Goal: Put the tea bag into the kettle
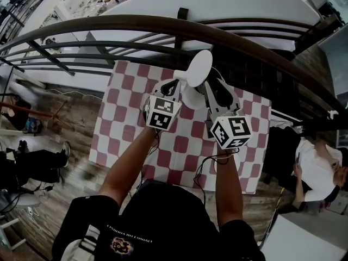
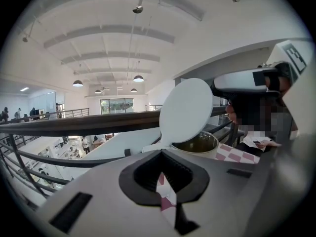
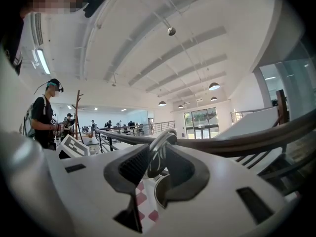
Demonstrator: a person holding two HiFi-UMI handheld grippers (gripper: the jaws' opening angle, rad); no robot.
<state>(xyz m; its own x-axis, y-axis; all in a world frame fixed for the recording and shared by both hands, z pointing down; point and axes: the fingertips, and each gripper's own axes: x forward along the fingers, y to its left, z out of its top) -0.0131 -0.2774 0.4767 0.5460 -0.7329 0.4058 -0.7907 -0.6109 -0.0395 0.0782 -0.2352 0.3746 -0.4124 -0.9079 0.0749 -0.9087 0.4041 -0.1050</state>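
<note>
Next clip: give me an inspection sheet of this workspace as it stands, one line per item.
Surface: small table under a red-and-white checked cloth.
Job's things: white kettle standing on the cloth, its lid hinged up; tea bag not seen in any view.
Clutter: nothing seen.
Grippers: left gripper beside the kettle, jaws slightly apart, only cloth between them; right gripper closed on a curved grey loop, probably the kettle's handle.
Cables: black cables trail from both grippers back toward the person.
Surroundings: dark curved railing just past the table, wooden floor, a seated person to the right.
</note>
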